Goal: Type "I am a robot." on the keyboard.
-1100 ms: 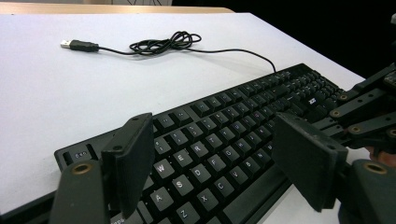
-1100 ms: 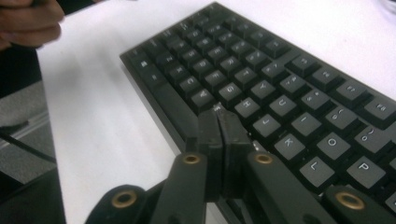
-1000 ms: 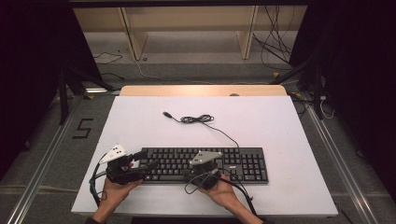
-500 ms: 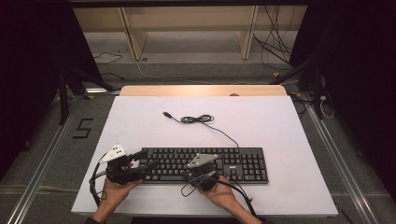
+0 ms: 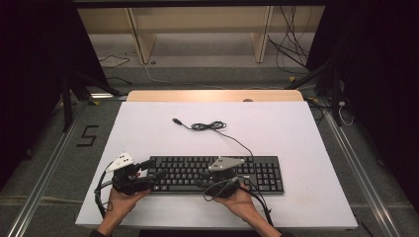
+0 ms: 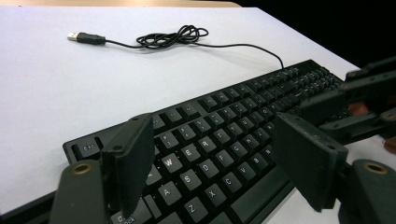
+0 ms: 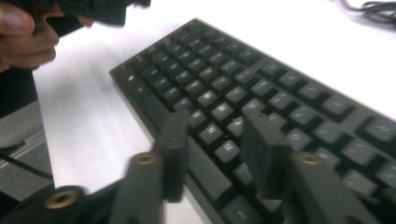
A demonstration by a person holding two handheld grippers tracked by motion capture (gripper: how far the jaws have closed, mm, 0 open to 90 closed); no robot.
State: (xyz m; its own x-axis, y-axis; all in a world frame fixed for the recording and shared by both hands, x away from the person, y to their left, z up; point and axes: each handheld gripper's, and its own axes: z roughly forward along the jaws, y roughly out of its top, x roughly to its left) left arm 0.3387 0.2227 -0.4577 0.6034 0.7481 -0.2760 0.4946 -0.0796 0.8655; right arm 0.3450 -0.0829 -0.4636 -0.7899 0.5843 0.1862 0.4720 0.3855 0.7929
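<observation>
While both hands rest at the near edge of the white table (image 5: 306, 148), the left gripper (image 5: 154, 170) stands with jaws wide apart over the left end of the black keyboard (image 5: 217, 173), nothing between them; in the left gripper view (image 6: 219, 154) the Q, W, A and S keys lie just beyond its tips. The right gripper (image 5: 203, 178), over the keyboard's middle, has just been opening its jaws; in the right gripper view (image 7: 217, 154) they stand partly apart above the near key rows, gripping nothing. Well beyond both grippers lies the keyboard's coiled cable (image 5: 207, 126), ending in a USB plug (image 6: 85, 37).
</observation>
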